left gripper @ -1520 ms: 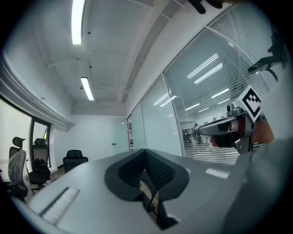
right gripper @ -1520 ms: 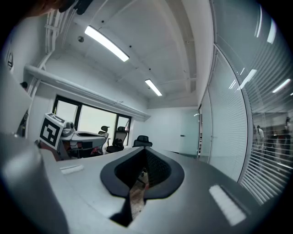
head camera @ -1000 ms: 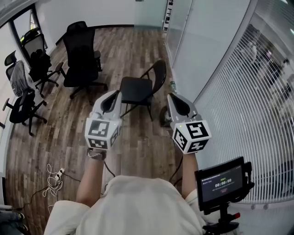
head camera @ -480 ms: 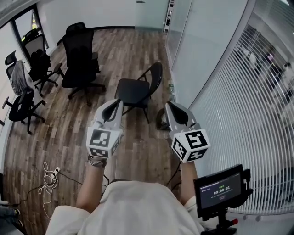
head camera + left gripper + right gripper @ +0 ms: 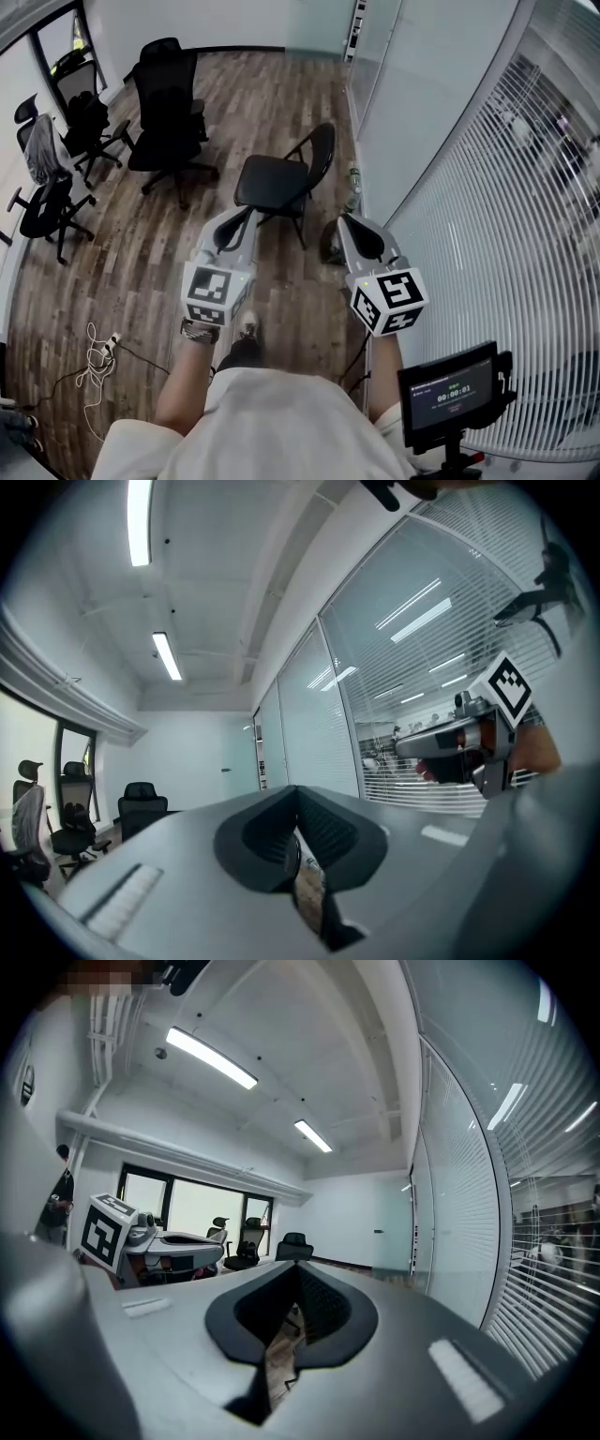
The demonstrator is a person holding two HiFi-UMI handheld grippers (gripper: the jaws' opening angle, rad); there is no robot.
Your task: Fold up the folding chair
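1. The folding chair point(image 5: 275, 182) stands fully open on the wood floor, seat flat. Both grippers are on my side of it, well short and touching nothing. The left gripper point(image 5: 242, 218) and right gripper point(image 5: 351, 223) are each clenched with nothing between the jaws. If they reach the chair like that, I think they will only shove it, and on this smooth floor it will probably skid away.

2. The glass partition point(image 5: 394, 122) runs just beside the chair, on the backrest side. A hard push on the seat, or a fold that lets the frame swing, could knock the backrest against the glass.

3. A small bottle-like thing point(image 5: 353, 178) stands between the chair and the partition. A dark object point(image 5: 333, 246) that I cannot identify lies near the chair's nearest leg. Either could be knocked over or get caught under a leg as the legs draw together.

4. Folding means lifting the seat toward the back. If one gripper lifts the seat edge while the other fails to steady the back, I expect the whole chair to tip. The thin metal tube also looks easy to lose from a narrow grip.

5. The person's foot point(image 5: 247, 326) is stepping toward the chair, and loose cables point(image 5: 101, 364) lie on the floor well to the chair's left. A sideways step there could snag them.
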